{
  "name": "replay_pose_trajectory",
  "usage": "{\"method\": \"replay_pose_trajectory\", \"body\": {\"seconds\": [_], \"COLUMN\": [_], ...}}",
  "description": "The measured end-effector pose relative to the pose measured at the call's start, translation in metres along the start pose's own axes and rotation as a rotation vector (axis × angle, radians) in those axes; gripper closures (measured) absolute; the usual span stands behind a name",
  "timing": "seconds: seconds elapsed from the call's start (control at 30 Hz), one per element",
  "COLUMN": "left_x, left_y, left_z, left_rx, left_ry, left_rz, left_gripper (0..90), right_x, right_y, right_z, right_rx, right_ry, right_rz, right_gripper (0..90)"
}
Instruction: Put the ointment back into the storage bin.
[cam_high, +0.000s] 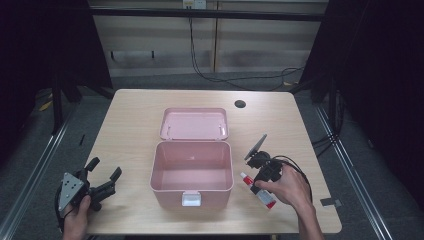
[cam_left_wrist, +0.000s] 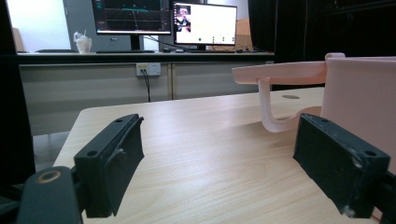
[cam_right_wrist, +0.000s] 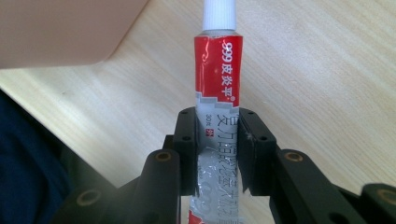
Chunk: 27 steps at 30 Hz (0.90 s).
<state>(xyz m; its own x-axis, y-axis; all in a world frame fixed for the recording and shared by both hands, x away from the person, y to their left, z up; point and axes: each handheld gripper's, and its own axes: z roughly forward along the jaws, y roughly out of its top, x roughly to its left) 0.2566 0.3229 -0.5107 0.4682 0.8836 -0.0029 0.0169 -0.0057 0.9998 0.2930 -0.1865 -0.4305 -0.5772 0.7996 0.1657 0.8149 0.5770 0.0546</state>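
- The right gripper (cam_right_wrist: 217, 154) is clamped on a red and silver tube (cam_right_wrist: 218, 93); its two black jaws press the tube's silver lower half from both sides.
- The tube's white cap (cam_right_wrist: 219, 14) points away from the gripper, over the bare wood of the table (cam_right_wrist: 317, 70).
- In the high view the tube (cam_high: 257, 189) is at the right hand (cam_high: 287, 190), just right of the pink box (cam_high: 191, 172), cap toward the box.
- The box stands mid-table with its lid (cam_high: 194, 123) swung open on the far side; its white latch (cam_high: 191, 199) faces the near edge.
- The inside of the box is bare pink.
- The left gripper (cam_high: 102, 175) rests at the near left corner of the table, well apart from the box, held by the left hand (cam_high: 77, 222).
- Its jaws stand wide apart with nothing between them; the left gripper view shows only table (cam_left_wrist: 210, 154) between them.
- In that view the box wall (cam_left_wrist: 359, 88) rises at the right, with the open lid (cam_left_wrist: 280, 72) beyond it.
- A dark round hole (cam_high: 240, 104) sits at the table's far right.
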Motion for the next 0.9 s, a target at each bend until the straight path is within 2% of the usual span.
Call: {"method": "replay_pose_trajectory", "body": {"seconds": [0.1, 0.23, 0.4, 0.47, 0.67, 0.77, 0.9], "left_x": [0.000, 0.000, 0.000, 0.000, 0.000, 0.000, 0.000], "left_y": [0.000, 0.000, 0.000, 0.000, 0.000, 0.000, 0.000], "left_z": [0.000, 0.000, 0.000, 0.000, 0.000, 0.000, 0.000], "left_rx": [0.000, -0.001, 0.000, 0.000, 0.000, -0.001, 0.000], "left_ry": [0.000, 0.001, 0.000, 0.001, 0.000, 0.001, 0.000], "left_rz": [0.000, 0.000, 0.000, 0.000, 0.000, 0.001, 0.000], "left_gripper": [15.5, 15.5, 15.5, 15.5, 15.5, 15.5, 15.5], "right_x": [0.003, 0.004, 0.003, 0.001, 0.002, 0.000, -0.001], "right_y": [-0.002, -0.003, -0.002, -0.002, -0.004, -0.008, -0.011], "right_z": [-0.005, -0.012, -0.017, -0.023, -0.033, -0.040, -0.044], "right_rx": [-0.004, -0.006, -0.013, -0.037, -0.030, -0.068, -0.068], "right_ry": [0.018, 0.015, 0.004, 0.004, -0.004, -0.016, -0.013], "right_rz": [-0.026, -0.062, -0.078, -0.088, -0.123, -0.137, -0.148], "right_gripper": [71.4, 71.4, 71.3, 71.3, 71.3, 71.4, 71.4]}}
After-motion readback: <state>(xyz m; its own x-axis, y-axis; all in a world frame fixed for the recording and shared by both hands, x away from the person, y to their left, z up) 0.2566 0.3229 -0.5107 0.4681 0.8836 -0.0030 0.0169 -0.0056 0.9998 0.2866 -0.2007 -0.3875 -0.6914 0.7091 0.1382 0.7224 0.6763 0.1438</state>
